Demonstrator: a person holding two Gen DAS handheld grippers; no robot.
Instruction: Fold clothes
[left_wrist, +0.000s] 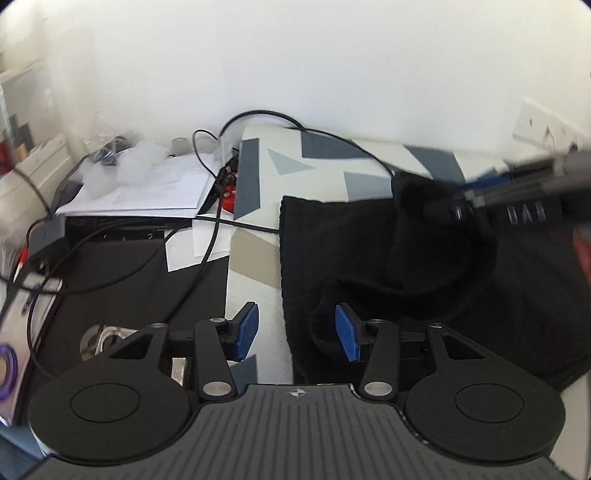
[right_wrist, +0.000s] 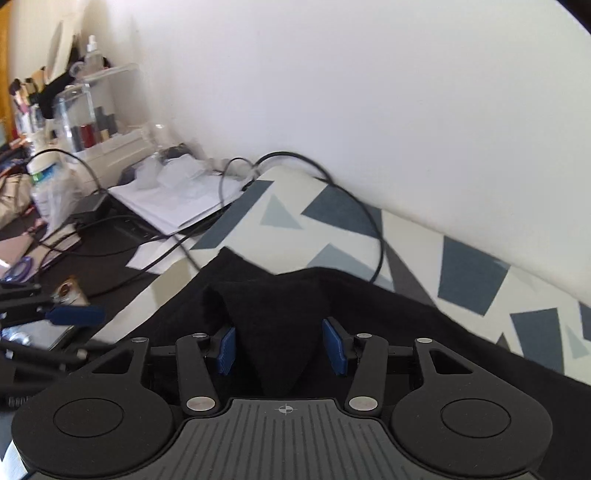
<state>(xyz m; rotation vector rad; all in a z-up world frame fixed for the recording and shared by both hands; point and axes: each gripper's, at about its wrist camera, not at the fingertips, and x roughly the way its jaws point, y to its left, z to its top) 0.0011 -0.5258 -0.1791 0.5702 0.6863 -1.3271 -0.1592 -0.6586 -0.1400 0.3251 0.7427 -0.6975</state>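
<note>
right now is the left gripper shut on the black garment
No, the left gripper is open, its blue fingers apart above the black garment's edge.

Black knit garment spread mostly flat on the patterned cream, grey and blue cover, one part folded over on itself into a raised flap toward the far right, pale blurred lettering near its far right edge.

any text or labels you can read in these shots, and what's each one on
"DAB" or similar: pale letters on the black garment, at, blurred, so the reading is unsure; another blurred character sits left of them.
Label on the plastic bottle: too small to read.
Papers: no legible print.
Nothing else carries readable text.
</note>
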